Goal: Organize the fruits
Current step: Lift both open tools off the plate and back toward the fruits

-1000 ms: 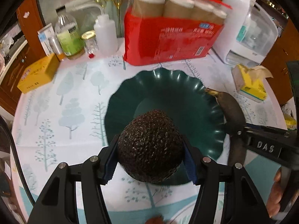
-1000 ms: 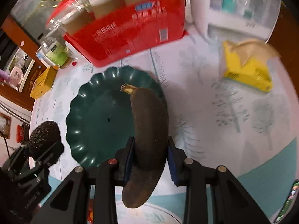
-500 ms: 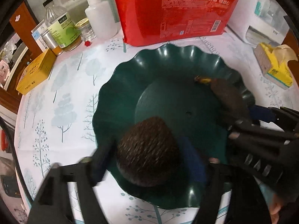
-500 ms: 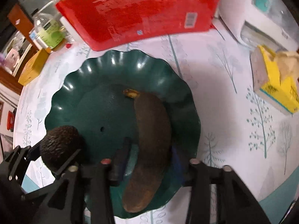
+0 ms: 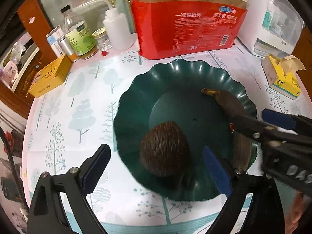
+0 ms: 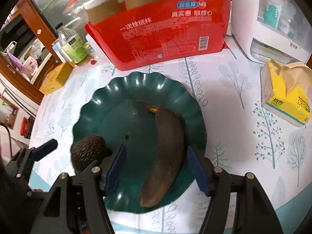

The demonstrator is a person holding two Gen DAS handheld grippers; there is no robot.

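Left gripper (image 5: 157, 166): jaws spread wide, having just been opening; pads clear of the avocado (image 5: 164, 149), which sat between them. Avocado: dark, pebbled, resting on the near part of the plate (image 5: 175, 74).

Right gripper (image 6: 156, 167): jaws parted, likewise just opening; pads stood off either side of the banana (image 6: 165, 152), touching neither flank as far as could be seen. Banana: brown all over, yellowish stem end pointing away, lying along the plate's right side, its near tip at the rim.

Plate: dark green, scalloped edge, on a tablecloth (image 6: 243, 146) printed with pale trees. The two grippers stood close together over it, left beside right.

Beyond the plate: red cup pack (image 5: 191, 29), just behind the rim. Left of it: white squeeze bottle (image 5: 117, 31), green-label bottle (image 5: 78, 35), yellow box (image 5: 50, 77). Right: white appliance (image 6: 273, 23), yellow tissue pack (image 6: 286, 93).
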